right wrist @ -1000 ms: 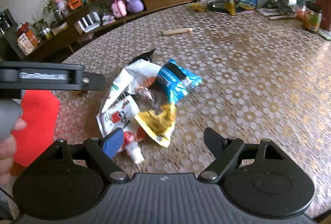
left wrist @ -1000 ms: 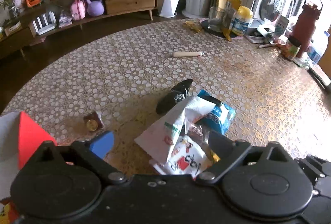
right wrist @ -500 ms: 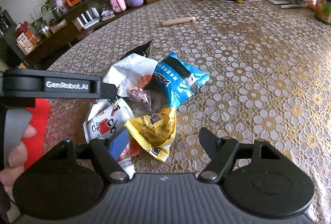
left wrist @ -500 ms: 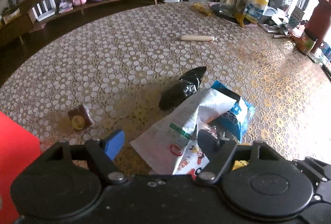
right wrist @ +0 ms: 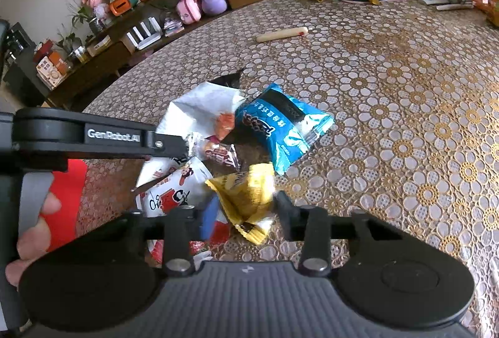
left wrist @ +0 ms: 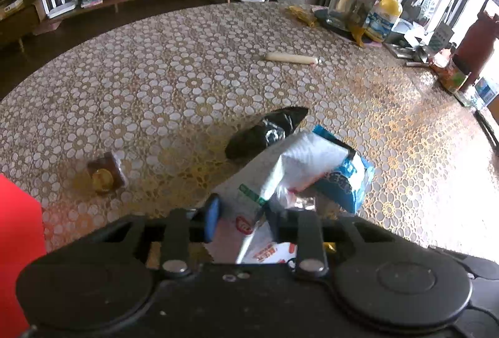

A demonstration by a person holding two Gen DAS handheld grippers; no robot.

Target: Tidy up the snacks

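Both sets of jaws have just been closing: left gripper (left wrist: 241, 217) pinches the white packet (left wrist: 249, 182), right gripper (right wrist: 244, 211) the yellow packet (right wrist: 246, 191)

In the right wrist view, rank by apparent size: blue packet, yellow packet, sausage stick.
1. blue packet
2. yellow packet, close in size; it lies nearer the camera, so the order is unsure
3. sausage stick, far off, plainly smallest
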